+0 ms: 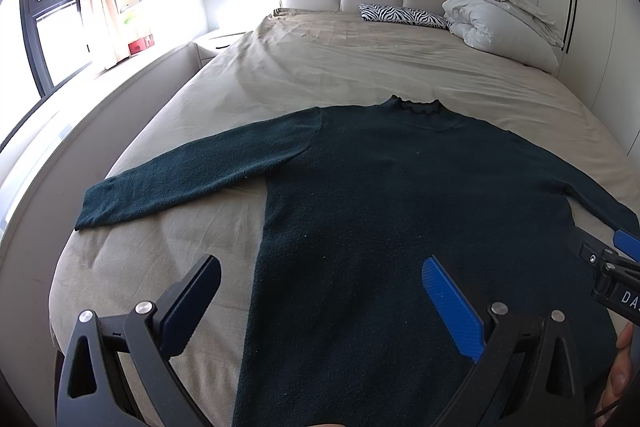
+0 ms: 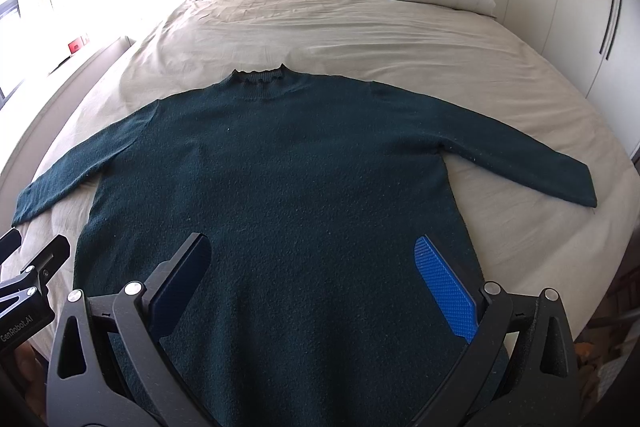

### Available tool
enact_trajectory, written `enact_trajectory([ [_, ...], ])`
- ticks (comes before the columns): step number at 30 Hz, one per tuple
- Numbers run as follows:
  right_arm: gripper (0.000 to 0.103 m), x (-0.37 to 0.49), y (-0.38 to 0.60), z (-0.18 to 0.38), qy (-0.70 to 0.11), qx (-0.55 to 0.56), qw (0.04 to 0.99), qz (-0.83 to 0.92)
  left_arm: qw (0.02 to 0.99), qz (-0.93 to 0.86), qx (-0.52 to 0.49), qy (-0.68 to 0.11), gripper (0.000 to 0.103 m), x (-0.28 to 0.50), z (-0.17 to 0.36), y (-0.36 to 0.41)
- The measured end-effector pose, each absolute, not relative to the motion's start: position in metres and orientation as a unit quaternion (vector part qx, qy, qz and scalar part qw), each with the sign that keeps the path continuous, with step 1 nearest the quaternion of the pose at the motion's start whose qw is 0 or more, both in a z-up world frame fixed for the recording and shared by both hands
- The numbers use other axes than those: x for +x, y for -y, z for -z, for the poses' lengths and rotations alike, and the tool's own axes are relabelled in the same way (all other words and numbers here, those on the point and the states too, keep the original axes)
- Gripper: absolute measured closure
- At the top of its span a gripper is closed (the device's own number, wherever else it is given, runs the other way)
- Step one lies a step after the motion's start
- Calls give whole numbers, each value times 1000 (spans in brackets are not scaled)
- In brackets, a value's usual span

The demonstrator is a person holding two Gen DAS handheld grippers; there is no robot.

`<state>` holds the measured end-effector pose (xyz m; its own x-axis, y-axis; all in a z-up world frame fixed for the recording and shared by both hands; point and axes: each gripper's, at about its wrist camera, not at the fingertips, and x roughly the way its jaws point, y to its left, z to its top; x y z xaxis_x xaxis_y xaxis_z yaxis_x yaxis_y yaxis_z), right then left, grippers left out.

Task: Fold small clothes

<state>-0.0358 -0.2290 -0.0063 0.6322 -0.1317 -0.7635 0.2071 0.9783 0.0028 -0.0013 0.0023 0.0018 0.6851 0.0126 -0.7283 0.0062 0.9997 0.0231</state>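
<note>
A beige-sheeted bed (image 2: 360, 39) is seen, with a dark green sweater (image 2: 280, 187) spread flat across its near half, sleeves out. The left gripper (image 1: 320, 301) and right gripper (image 2: 312, 287) are held above the hem, jaws wide apart, nothing gripped.

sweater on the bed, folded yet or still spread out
Spread out: the sweater lies flat on the bed, both sleeves stretched out to the sides, collar pointing away, no fold showing.
</note>
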Motion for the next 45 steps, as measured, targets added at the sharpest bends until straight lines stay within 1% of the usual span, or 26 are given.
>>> enact_trajectory([
  [45, 0, -36, 230, 20, -425, 44, 899, 93, 917, -2, 12, -400, 0, 1, 1, -7],
])
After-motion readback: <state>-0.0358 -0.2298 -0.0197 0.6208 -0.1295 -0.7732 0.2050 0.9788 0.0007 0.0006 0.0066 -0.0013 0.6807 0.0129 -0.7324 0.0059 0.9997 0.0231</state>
